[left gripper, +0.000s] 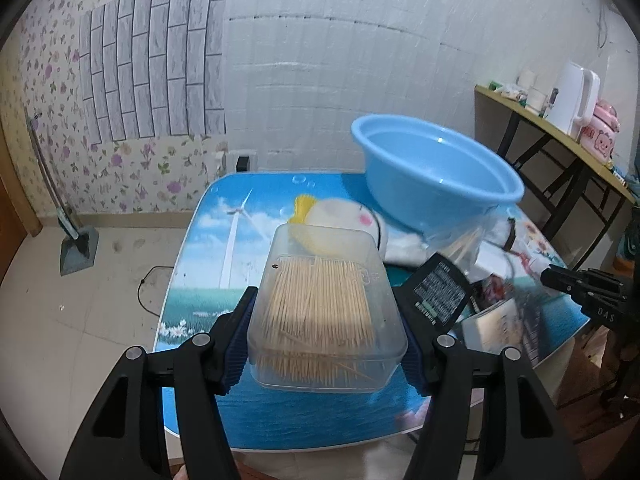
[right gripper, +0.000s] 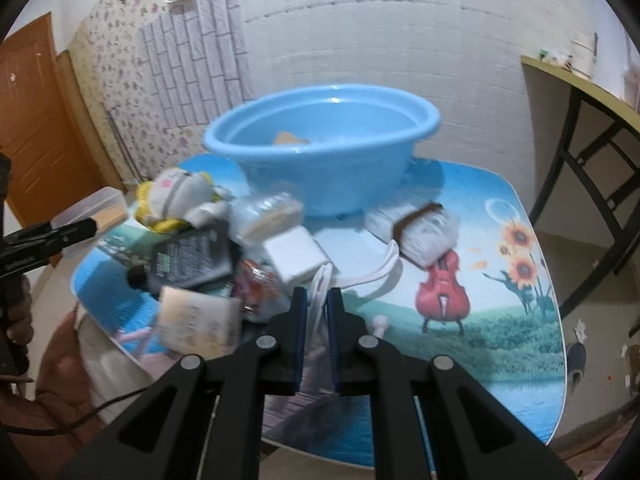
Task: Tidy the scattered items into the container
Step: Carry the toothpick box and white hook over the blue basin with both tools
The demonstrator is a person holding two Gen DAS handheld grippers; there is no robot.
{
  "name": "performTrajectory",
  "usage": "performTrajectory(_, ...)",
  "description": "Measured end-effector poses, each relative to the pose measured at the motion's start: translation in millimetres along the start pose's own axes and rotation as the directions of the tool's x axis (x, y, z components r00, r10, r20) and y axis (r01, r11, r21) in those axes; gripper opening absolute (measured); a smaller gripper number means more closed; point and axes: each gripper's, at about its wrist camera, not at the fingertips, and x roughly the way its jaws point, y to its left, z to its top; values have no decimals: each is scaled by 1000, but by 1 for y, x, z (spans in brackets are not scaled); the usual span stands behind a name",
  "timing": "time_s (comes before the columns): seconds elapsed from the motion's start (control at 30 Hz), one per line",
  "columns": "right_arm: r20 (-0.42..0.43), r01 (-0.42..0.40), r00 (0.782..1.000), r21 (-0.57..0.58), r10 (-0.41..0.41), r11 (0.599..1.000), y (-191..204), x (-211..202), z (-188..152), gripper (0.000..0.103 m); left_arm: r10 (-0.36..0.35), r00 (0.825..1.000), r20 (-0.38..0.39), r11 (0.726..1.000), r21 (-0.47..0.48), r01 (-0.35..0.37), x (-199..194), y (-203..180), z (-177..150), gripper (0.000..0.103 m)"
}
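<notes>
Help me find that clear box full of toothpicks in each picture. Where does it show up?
Left wrist view: the toothpick box sits low in the centre, clamped between the left gripper fingers.
Right wrist view: the same box is at the far left edge, partly hidden behind a black finger.
Shared landmark: the blue basin, at upper right in the left view and upper centre in the right.

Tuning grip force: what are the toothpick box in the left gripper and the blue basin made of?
Toothpick box: looks like clear rigid plastic, slightly frosted; the toothpicks show through its walls. Blue basin: apparently glossy moulded plastic, opaque light blue, with highlights on the inside and a rolled rim.
</notes>
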Motion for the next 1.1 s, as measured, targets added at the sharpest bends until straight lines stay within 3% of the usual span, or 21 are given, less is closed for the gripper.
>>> performTrajectory(0.33,93,-1,996,-31,4,1000,14,-36,28,10,-18,999,49,1000,22,17,-10,-10,21,62)
performTrajectory(0.7,178,1,984,-40,7,999,13,-43,69,10,-58,993,101,997,64,51,-2,-33,59,62)
performTrajectory(1.1,164,-56,985,-46,63,997,0,0,106,10,-115,990,83,989,99,106,40,-70,93,62)
